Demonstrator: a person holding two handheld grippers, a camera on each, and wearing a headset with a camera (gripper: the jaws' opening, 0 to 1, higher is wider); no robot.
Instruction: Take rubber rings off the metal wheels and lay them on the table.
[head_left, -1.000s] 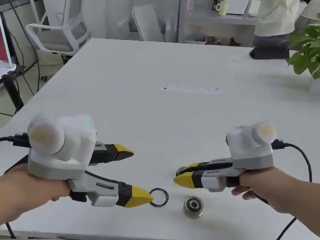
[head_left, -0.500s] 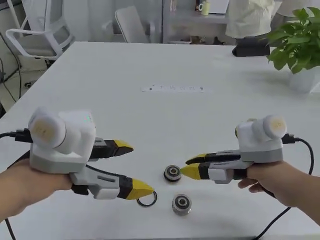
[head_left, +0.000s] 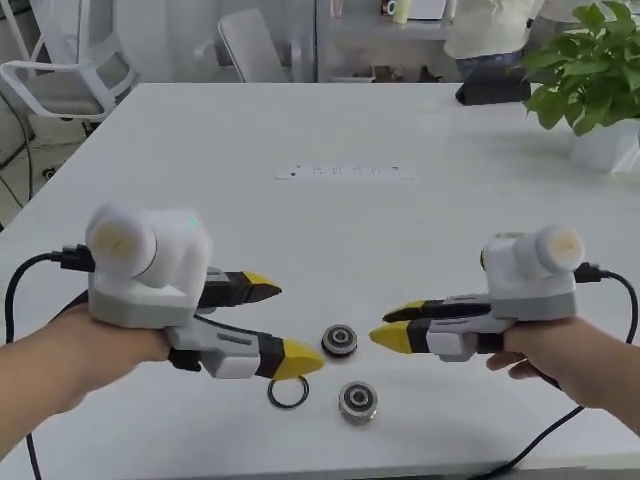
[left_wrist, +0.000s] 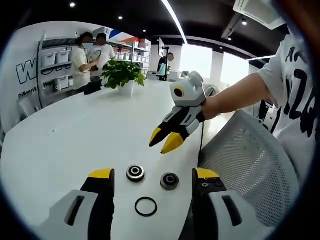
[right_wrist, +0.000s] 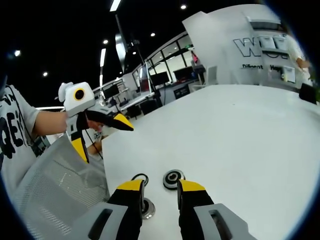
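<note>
Two small metal wheels lie near the front edge of the white table (head_left: 300, 230): one (head_left: 340, 340) between my two grippers, the other (head_left: 358, 400) nearer to me. A loose black rubber ring (head_left: 288, 393) lies flat beside them, just under my left gripper's lower tip. My left gripper (head_left: 290, 325) is open wide and holds nothing; its own view has the wheels (left_wrist: 135, 173) (left_wrist: 169, 181) and the ring (left_wrist: 146, 206) ahead of it. My right gripper (head_left: 388, 325) hovers right of the far wheel (right_wrist: 173, 178), its jaws narrowly open and empty.
A flat white strip (head_left: 345, 172) lies mid-table. A potted plant (head_left: 585, 60) stands at the back right, with a dark object (head_left: 490, 92) beside it. Office chairs (head_left: 60, 60) and people stand beyond the far edge. Cables trail from both grippers.
My right gripper has drawn back to the right, uncovering a second wheel on the table. The left gripper has shifted slightly right. The ring has stayed on the table.
</note>
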